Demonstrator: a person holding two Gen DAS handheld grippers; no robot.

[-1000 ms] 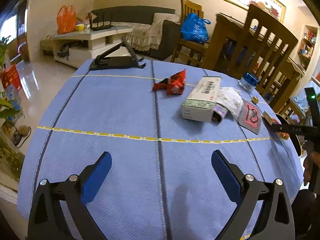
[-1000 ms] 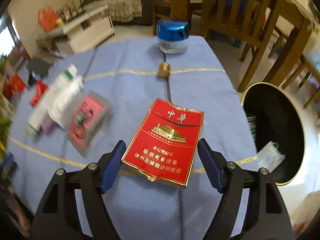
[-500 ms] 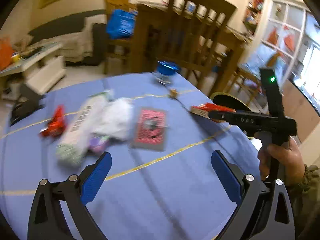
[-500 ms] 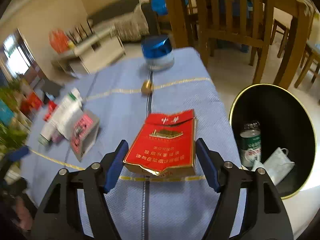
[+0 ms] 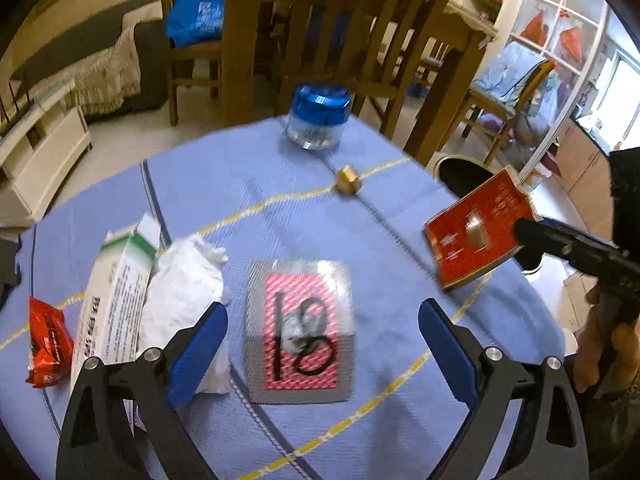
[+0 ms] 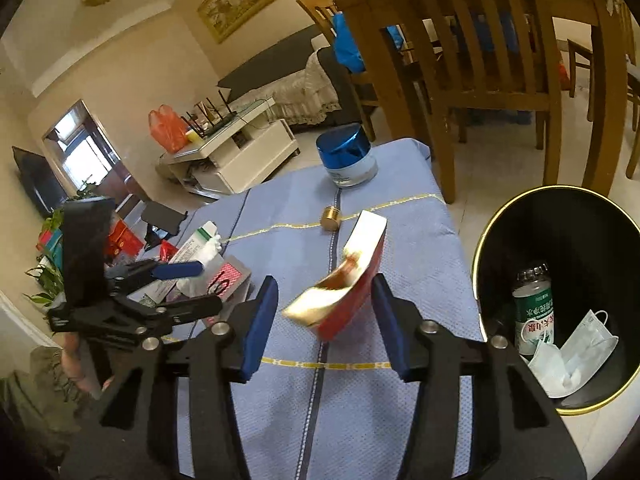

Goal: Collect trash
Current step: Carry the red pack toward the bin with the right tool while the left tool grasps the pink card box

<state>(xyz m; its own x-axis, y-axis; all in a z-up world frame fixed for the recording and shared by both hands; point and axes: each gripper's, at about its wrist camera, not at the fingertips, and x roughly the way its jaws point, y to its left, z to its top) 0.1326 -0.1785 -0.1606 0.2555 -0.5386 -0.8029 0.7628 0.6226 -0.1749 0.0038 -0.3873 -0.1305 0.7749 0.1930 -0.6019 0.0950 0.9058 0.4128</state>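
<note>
- Lifted off the blue-clothed table (image 6: 360, 400) since a second ago, the red cardboard cigarette pack (image 6: 352, 296) tilts, gripped in the right tool (image 6: 324, 322).
- Left tool (image 5: 322, 344) gapes wide, holding nothing.
- Only the right wrist view shows inside the black gold-rimmed bin (image 6: 486, 240).

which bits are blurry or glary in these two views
Left wrist view: the red cigarette pack is smeared by motion, the silver packet marked 18 shows glare, and the window side is blown out. Right wrist view: the pack is blurred with a gold glint, the bin interior is dark; fisheye bends both edges.
</note>
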